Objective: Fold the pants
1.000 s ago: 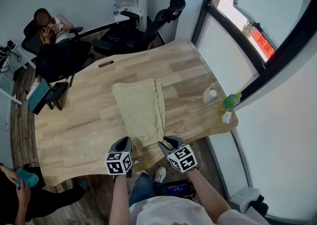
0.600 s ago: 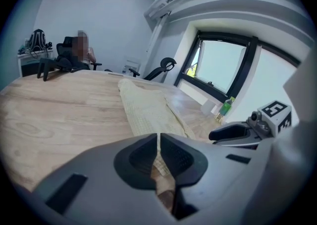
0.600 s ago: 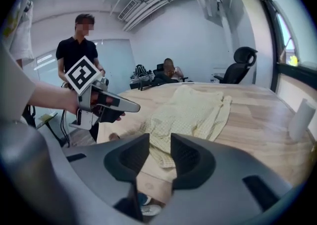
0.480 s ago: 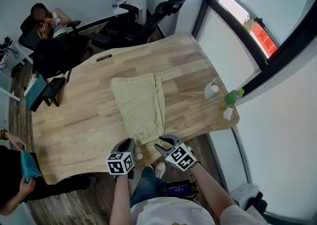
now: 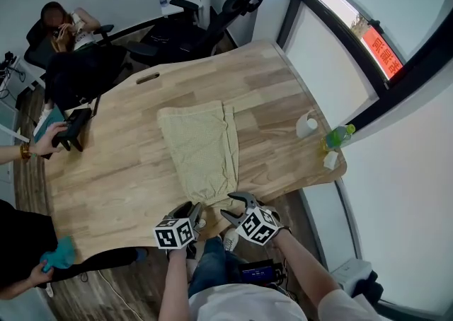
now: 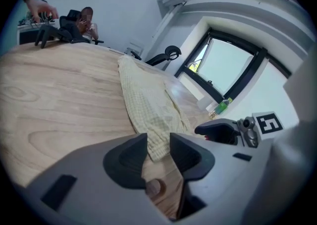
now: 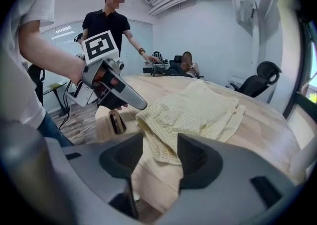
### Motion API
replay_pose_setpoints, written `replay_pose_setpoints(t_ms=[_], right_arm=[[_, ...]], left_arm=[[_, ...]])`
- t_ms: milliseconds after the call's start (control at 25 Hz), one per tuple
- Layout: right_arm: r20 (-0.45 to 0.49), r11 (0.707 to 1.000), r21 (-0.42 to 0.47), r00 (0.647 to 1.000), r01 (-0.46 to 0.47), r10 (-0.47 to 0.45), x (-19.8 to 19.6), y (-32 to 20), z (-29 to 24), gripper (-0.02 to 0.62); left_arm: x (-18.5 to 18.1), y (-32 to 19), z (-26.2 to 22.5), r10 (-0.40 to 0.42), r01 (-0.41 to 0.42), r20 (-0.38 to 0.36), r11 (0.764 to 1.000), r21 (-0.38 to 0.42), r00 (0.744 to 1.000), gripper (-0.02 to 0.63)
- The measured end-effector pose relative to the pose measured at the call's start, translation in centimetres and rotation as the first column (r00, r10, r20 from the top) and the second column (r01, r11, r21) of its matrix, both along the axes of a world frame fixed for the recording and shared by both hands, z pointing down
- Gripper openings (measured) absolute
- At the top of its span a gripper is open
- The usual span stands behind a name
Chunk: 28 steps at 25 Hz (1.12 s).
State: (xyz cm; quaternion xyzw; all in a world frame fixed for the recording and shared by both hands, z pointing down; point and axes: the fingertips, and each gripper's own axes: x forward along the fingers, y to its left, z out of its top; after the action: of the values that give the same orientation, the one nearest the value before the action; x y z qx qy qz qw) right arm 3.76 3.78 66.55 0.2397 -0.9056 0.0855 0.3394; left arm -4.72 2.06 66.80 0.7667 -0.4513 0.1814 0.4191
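Pale, seemingly waffle-textured pants (image 5: 200,150), oblong

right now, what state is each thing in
pants: folded leg on leg, flat on the table
left gripper: open, jaws just opened, pants end between them, not pinched
right gripper: open, jaws just opened, pants end between them
bottle: upright

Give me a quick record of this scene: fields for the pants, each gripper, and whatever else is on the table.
pants: pale yellow, folded lengthwise, lying on the wooden table, near end at the near edge
left gripper: jaws apart, have just been opening; pants hem in the gap, not pinched
right gripper: jaws apart, have just been opening; pants corner in the gap, not pinched
also on table: white cup and green bottle, near the right edge
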Motion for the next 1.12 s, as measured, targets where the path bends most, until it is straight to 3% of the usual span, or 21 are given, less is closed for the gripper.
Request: replay_pose_setpoints(t_ms=[280,400,560,680,1120], right_arm=[[-0.067,0.998,0.020,0.996,0.065,-0.064,-0.1,0.0,2.3,0.224],[-0.077,0.992,0.064,0.992,0.107,-0.102,-0.2,-0.1,2.4,0.225],[-0.163,0.979,0.092,0.973,0.180,-0.163,0.0,0.1,3.4,0.225],[-0.178,0.975,0.127,0.971,0.185,-0.161,0.1,-0.2,3.6,0.222],[-0.193,0.976,0.142,0.972,0.164,-0.135,-0.2,-0.6,3.4,0.114]], left_arm=[[0.2,0.4,1.5,-0.002,0.001,-0.026,0.998,-0.057,1.000,0.132],[0.4,0.2,1.7,0.007,-0.009,-0.029,0.997,-0.078,1.000,0.132],[0.3,-0.1,1.7,0.021,-0.025,-0.035,0.995,-0.100,0.999,0.132],[0.4,-0.2,2.1,0.024,-0.028,-0.036,0.994,-0.104,0.999,0.130],[-0.1,-0.3,2.5,-0.006,0.001,-0.038,0.991,-0.132,0.999,0.081]])
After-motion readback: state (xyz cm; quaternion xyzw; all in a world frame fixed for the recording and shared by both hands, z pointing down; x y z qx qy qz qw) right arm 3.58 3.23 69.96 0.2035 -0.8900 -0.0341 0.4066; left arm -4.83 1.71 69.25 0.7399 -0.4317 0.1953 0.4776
